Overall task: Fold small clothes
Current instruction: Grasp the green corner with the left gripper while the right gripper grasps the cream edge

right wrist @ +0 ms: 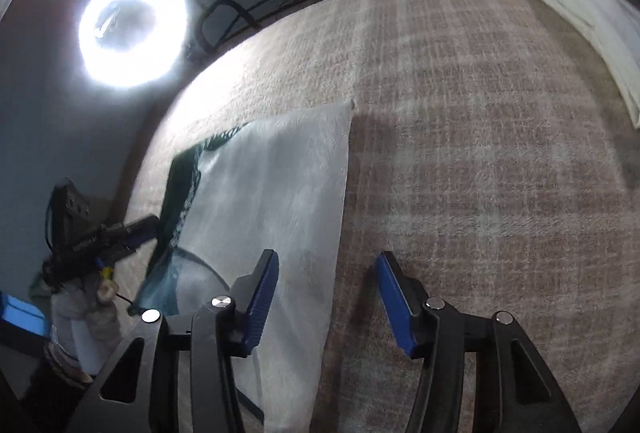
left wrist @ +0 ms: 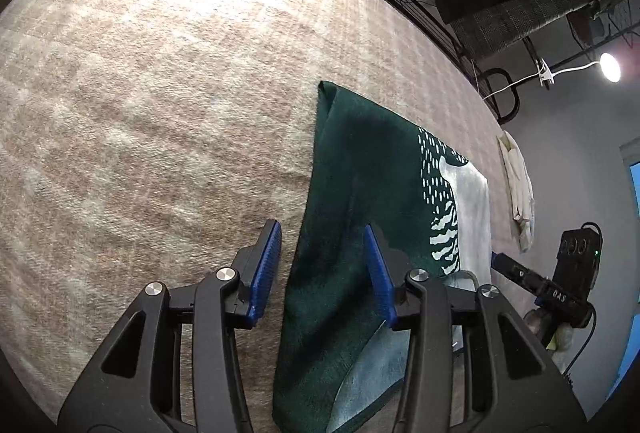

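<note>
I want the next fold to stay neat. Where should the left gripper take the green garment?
Probably the folded left edge of the green garment, approached from the bare blanket side. The open left gripper already straddles that straight, free edge.

Dark green and white garment on a beige-and-white checked cover

The garment (left wrist: 360, 193) is deep green with a pale white-grey panel, edged by small white dashes and white zebra-like stripes; in the right wrist view its upper layer (right wrist: 280, 193) reads almost wholly white, with a dark green strip along its left edge. The table cover (left wrist: 160, 113) is fuzzy beige crossed by a faint whitish plaid. A cream-white cloth (left wrist: 520, 189) lies near the cover's edge. Both grippers, left gripper (left wrist: 324, 273) and right gripper (right wrist: 328, 297), have black frames with blue finger pads (left wrist: 264, 265).
</note>
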Action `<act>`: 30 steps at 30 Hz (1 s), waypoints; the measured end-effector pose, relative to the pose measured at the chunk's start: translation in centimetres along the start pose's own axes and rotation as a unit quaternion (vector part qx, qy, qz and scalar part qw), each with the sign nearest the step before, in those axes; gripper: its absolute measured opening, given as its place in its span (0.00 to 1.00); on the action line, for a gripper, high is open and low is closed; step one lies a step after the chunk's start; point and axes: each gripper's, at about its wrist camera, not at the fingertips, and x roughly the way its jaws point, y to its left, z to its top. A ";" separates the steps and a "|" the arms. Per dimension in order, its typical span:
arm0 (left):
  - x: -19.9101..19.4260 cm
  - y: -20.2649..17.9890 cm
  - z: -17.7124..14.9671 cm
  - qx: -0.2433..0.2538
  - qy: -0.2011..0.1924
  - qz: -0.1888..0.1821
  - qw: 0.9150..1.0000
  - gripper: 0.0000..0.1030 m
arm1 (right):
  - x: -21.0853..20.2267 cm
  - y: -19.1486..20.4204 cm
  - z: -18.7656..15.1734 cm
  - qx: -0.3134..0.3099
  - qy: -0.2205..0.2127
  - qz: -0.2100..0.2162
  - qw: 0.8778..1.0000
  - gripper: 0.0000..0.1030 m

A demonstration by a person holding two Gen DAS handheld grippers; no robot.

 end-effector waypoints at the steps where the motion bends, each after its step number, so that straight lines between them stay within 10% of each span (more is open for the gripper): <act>1: 0.2 -0.2 0.0 0.002 0.002 -0.002 1.000 0.41 | 0.0 -0.4 0.0 0.011 -0.003 0.013 1.000 0.45; 13: 2.4 -2.2 0.8 0.011 0.003 -0.010 1.000 0.18 | 1.6 -1.3 0.4 0.066 -0.019 0.119 0.991 0.37; 19: 2.4 -3.5 0.4 0.034 -0.015 0.019 0.999 0.03 | 3.1 1.2 0.4 0.051 -0.003 0.101 0.994 0.06; 30: 0.4 -6.1 -0.4 0.093 -0.055 0.051 0.993 0.02 | 0.2 5.7 1.0 -0.020 -0.039 0.032 0.999 0.01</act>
